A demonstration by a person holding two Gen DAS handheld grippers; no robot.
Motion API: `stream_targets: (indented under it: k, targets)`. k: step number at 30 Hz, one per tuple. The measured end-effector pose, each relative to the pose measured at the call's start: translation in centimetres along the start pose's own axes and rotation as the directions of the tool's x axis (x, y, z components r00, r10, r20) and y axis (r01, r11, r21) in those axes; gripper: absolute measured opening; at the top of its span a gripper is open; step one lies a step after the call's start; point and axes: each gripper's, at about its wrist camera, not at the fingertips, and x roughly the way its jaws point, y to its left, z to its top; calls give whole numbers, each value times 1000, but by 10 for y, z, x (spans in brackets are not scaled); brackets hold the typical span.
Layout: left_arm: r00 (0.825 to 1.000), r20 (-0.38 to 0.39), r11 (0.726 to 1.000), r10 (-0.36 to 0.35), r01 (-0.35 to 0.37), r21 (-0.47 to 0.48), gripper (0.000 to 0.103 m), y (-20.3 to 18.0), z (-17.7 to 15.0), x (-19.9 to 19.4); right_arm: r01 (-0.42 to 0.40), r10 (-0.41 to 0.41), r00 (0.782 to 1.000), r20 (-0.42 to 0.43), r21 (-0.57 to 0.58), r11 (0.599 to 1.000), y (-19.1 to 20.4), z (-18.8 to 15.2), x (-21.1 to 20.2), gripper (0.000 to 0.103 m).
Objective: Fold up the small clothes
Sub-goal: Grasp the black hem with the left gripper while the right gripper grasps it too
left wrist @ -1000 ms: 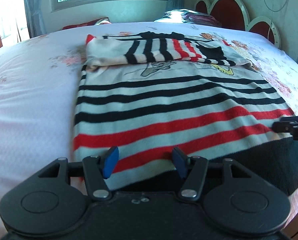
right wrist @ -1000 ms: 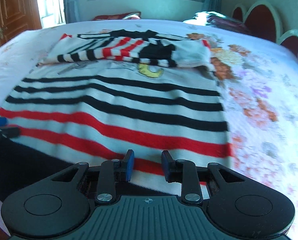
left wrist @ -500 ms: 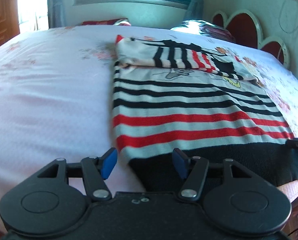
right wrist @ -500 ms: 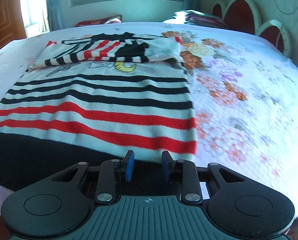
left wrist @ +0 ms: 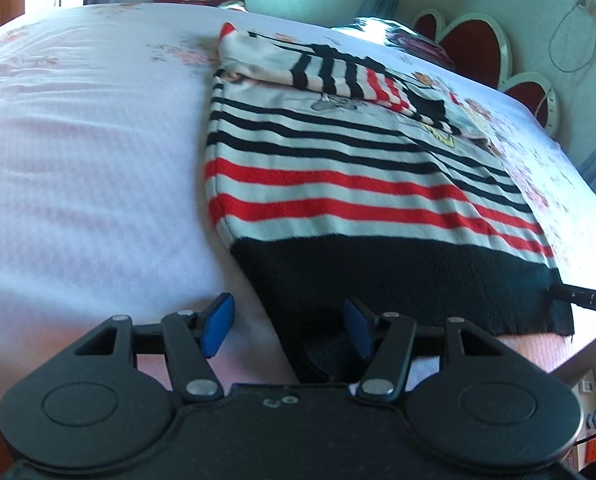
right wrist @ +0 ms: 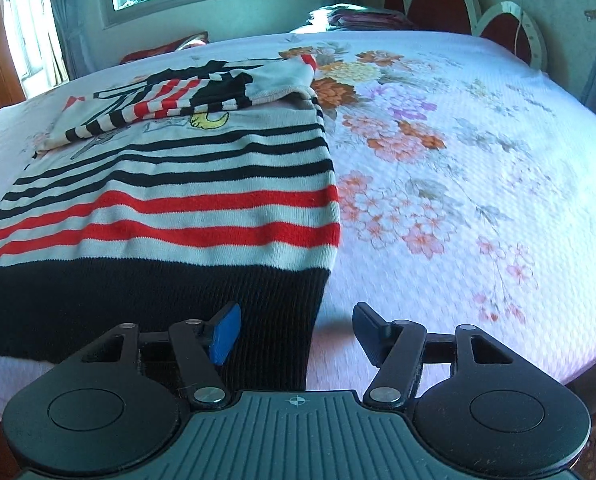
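Both claws stand wide: left claw (left wrist: 287,328) straddles the black hem's left corner, right claw (right wrist: 298,334), jaws opening, straddles its right corner, neither gripping. Striped sweater (right wrist: 201,200) lies flat on the bed (right wrist: 478,160), frame center-left.

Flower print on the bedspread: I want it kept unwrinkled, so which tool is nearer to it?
Right. The right tool, jaws opening over the edge of the sweater, sits beside the flower print; the left tool is at the opposite hem corner.
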Motion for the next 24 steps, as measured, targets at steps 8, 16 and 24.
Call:
stream_targets:
  k: [8, 16, 24]
  targets:
    - [1000, -17, 1000, -25, 25, -4, 59, 1, 0, -1, -54, 56, 998, -29, 58, 997, 0, -8, -5, 35]
    - [997, -32, 997, -77, 77, -9, 29, -3, -1, 0, -98, 103, 993, -52, 91, 991, 3, -5, -6, 14]
    - [986, 26, 986, -167, 167, -22, 8, -4, 18, -11, -159, 161, 987, -12, 91, 983, 3, 11, -15, 12]
